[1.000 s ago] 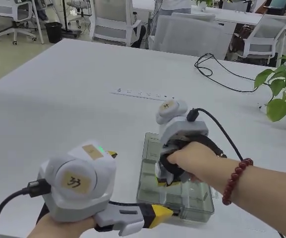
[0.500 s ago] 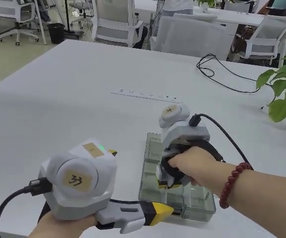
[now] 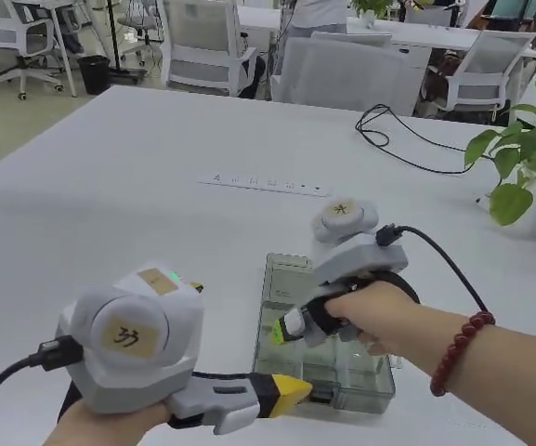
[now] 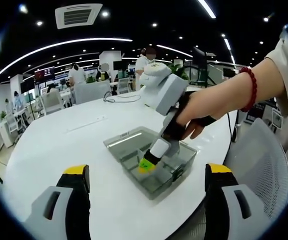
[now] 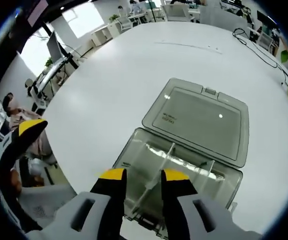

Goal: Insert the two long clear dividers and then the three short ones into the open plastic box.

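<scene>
An open office with white chairs (image 3: 202, 42) and ceiling lights lies behind a broad white desk (image 3: 110, 186). A leafy green plant (image 3: 518, 158) stands at the right edge of the head view. A black cable (image 3: 407, 139) loops on the desk at the upper right.

The plastic box (image 3: 360, 386) sits on the desk in the lower middle of the head view. It is open, with its lid (image 5: 203, 117) folded flat beyond the base.

The left gripper (image 4: 146, 172) is low in the lower left of the head view, close beside the box's near corner. In its own view its yellow-tipped fingers (image 4: 76, 172) are spread wide, with nothing between them, and they frame the box.

The right gripper (image 5: 144, 176) is held in a hand (image 3: 365, 311) and tilts down over the box. Its tip is just above the base's inside. Its fingers (image 5: 115, 175) stand a narrow gap apart. A clear edge shows in that gap, but I cannot tell whether they pinch it.

Clear dividers (image 5: 181, 162) stand upright inside the base. One runs along its length and shorter ones cross it; their number is hard to read.

A white power strip (image 3: 266, 181) lies flat in the middle of the desk, well apart from the box. A bracelet of dark red beads (image 3: 461, 348) circles the wrist at the lower right.
</scene>
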